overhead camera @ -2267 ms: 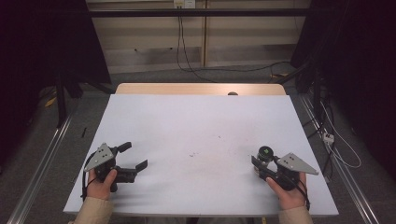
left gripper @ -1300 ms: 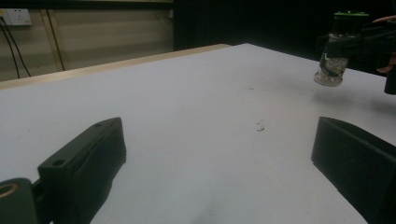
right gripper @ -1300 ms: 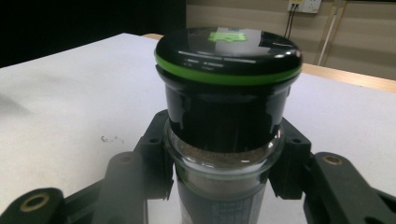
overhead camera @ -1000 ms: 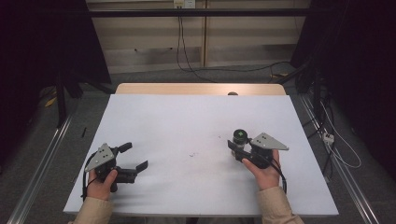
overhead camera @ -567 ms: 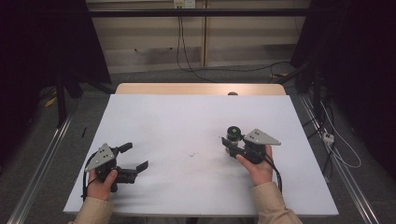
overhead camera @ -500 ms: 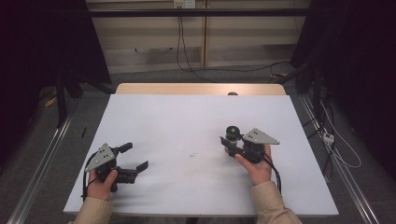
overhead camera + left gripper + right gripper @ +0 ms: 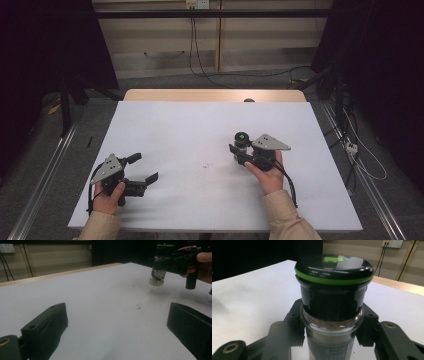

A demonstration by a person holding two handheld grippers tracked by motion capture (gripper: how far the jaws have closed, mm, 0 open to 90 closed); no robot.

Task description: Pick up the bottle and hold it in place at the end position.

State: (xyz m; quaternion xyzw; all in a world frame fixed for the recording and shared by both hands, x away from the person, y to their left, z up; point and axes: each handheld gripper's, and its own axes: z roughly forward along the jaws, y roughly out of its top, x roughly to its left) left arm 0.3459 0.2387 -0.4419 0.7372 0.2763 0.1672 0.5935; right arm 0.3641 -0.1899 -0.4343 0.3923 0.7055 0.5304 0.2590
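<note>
My right gripper is shut on a small glass spice jar with a black cap and a green ring. In the right gripper view the jar stands upright between the jaws, which clamp its glass body just under the cap. From the left gripper view the jar hangs a little above the table, held at the far right by the right gripper. At the table's front left my left gripper is open with nothing between its jaws.
The white table top has a few small dark specks near its middle. A wooden strip runs along the far edge. Cables lie on the floor to the right, and metal rails flank both sides.
My right gripper has carried the jar from the front right corner up and leftwards toward the table's middle. The left gripper has stayed where it was.
</note>
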